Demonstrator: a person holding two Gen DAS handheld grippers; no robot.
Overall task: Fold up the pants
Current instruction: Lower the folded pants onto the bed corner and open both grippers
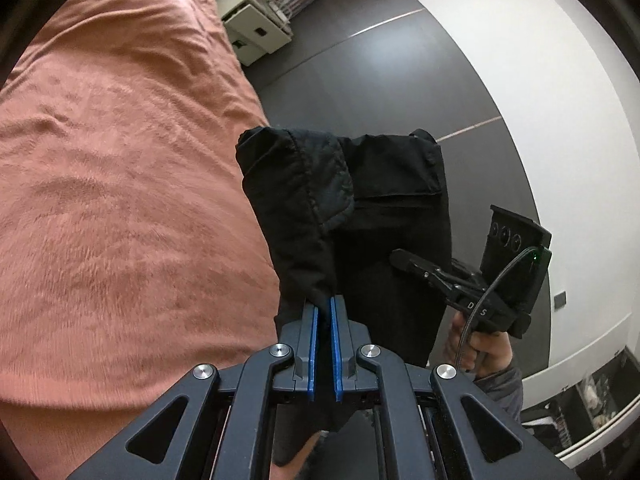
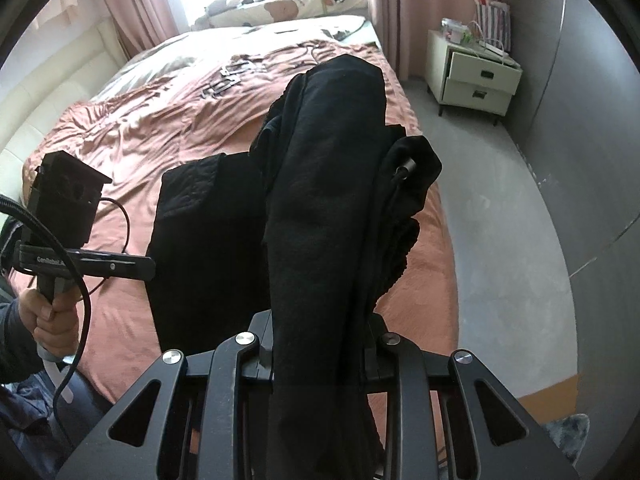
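The black pants (image 1: pixel 384 184) hang bunched in the air beside the bed, held between both grippers. My left gripper (image 1: pixel 323 304) is shut on a thin fold of the fabric, which is pinched between its blue pads (image 1: pixel 313 340). In the right wrist view a thick roll of the pants (image 2: pixel 328 168) runs between the fingers of my right gripper (image 2: pixel 320 332) and hides the pads; it is shut on that roll. A flatter part of the cloth (image 2: pixel 200 240) hangs toward the left gripper (image 2: pixel 150 267), which a hand (image 2: pixel 52 312) holds. The right gripper (image 1: pixel 400 260) shows at the cloth's right side.
A bed with a rumpled salmon cover (image 1: pixel 120 200) (image 2: pixel 160 128) lies under and left of the pants, with small items (image 2: pixel 228 76) farther up it. A cream nightstand (image 2: pixel 476 76) (image 1: pixel 256 32) stands past the bed on grey floor (image 2: pixel 500 220). Dark wardrobe panels (image 1: pixel 360 72) line the side.
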